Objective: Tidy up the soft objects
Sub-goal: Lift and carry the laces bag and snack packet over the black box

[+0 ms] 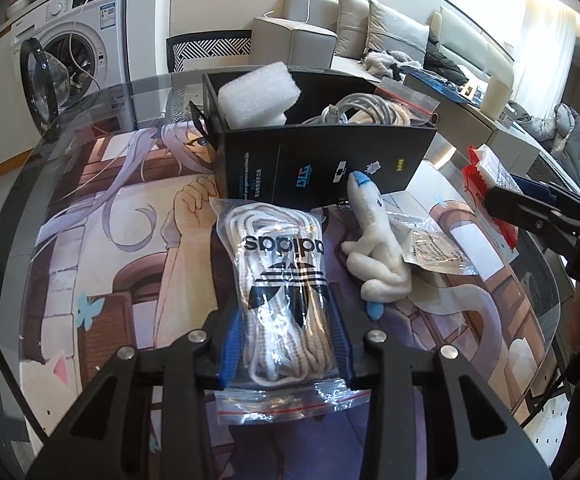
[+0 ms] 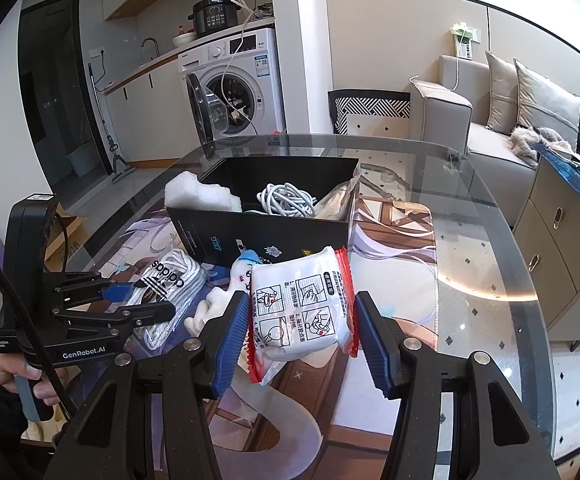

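A clear adidas bag of white laces lies on the printed mat, and my left gripper has its blue pads on both sides of the bag's near end, gripping it. The bag also shows in the right wrist view. My right gripper is open around a white packet with red edges, pads not touching it. A white plush toy with blue tips lies between them. The black box behind holds white foam, a grey cable and a bagged item.
The round glass table carries a printed anime mat. A small clear packet lies right of the plush. A washing machine with open door, a sofa and a cabinet surround the table.
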{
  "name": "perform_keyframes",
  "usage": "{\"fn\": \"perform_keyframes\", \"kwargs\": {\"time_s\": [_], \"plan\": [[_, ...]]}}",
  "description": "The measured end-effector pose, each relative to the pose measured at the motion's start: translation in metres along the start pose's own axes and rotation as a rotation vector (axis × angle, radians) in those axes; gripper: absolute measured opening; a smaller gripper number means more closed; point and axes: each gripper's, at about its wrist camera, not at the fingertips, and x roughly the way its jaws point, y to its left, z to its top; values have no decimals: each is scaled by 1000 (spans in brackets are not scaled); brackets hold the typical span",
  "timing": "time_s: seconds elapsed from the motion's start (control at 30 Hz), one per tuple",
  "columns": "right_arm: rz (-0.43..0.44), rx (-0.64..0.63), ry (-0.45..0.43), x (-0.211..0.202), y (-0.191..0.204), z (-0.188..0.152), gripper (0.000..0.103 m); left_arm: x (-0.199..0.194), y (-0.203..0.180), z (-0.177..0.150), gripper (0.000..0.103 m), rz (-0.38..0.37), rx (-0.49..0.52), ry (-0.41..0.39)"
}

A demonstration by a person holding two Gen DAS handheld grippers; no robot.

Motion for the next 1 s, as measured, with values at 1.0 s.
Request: {"fn": "perform_keyframes", "kwargs": {"time_s": [1.0], "plan": [[9, -27, -103, -35, 9, 10, 54, -74, 9, 39, 36, -61, -22, -180]]}}
